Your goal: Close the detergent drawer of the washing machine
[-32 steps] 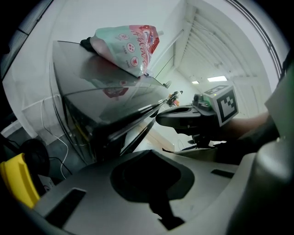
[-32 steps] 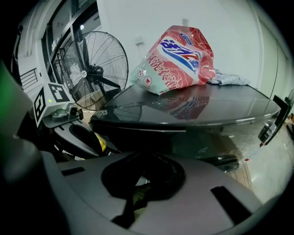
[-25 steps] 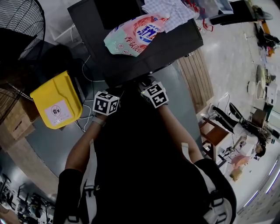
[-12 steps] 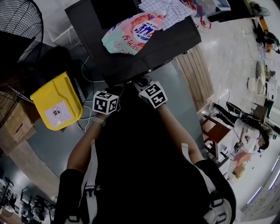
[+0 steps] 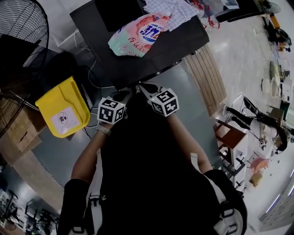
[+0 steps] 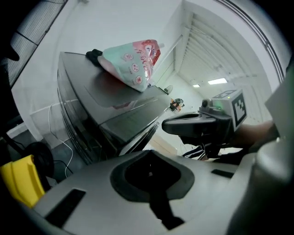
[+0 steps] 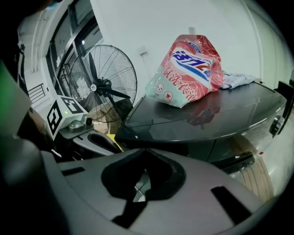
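Centrally in the head view, the left gripper (image 5: 123,95) and the right gripper (image 5: 145,87) hang side by side just in front of the near edge of the washing machine (image 5: 181,46), whose dark top fills the upper middle of the frame. Each gripper's own view shows its jaws brought fully together with nothing between them; neither touches the machine.

Task state: the detergent drawer sits on the machine's front face, which the head view hides below the top's edge. The two gripper views show that face only as a dark, curved panel, so the drawer cannot be picked out, nor whether it is pushed in. Nothing visibly juts out of the front towards the person. Both grippers being empty and clear of the panel, the closing push is judged either finished or not yet started; the pictures do not settle which.

Writing:
- A pink and mint detergent pouch (image 5: 138,34) lies on the machine top beside a checked cloth (image 5: 172,9). It carries bold blue characters on a red field and small round icons, all too small to read.
- The yellow bin (image 5: 64,108), at centre left, bears a white label with a dark round emblem; its print is illegible.
- Each gripper's cube shows black-and-white square markers.
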The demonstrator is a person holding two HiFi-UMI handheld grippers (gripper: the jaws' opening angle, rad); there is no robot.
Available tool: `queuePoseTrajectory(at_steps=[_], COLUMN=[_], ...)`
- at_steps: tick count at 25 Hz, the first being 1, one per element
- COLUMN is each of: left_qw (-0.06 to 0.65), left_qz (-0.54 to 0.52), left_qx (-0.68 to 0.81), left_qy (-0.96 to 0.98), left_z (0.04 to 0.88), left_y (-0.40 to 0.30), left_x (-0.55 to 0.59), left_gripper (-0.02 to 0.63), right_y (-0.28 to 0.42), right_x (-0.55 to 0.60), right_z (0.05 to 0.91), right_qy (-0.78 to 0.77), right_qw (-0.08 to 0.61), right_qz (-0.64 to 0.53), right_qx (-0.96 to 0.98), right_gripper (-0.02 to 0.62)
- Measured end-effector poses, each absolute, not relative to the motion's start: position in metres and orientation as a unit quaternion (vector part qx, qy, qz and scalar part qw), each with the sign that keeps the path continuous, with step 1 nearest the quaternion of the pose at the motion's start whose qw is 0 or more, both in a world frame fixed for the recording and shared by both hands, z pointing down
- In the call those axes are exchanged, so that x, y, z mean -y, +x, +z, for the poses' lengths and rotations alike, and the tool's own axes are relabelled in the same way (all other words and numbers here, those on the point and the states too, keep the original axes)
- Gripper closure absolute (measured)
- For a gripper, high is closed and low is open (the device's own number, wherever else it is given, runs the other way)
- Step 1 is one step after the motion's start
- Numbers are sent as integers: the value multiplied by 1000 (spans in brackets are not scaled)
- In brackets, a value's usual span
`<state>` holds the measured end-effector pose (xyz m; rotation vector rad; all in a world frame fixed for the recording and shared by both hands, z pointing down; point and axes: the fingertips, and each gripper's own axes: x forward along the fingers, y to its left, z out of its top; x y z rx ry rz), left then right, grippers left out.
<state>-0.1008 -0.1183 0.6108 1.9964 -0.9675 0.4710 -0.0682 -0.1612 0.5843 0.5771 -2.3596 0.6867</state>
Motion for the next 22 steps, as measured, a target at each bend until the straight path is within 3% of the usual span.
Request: queuePoseTrajectory(at_steps=[22], left_qw=[212], left_qz=[80], left_qx=[478], left_qy=[849], left_z=[410], left_y=[-185], left_x=[119], left_gripper=[595], right_y=[-80], right_x=[143], right_z=[385], right_qy=[267], right_qw=[141], right_qz=[133], right_qx=[944], right_gripper=[580])
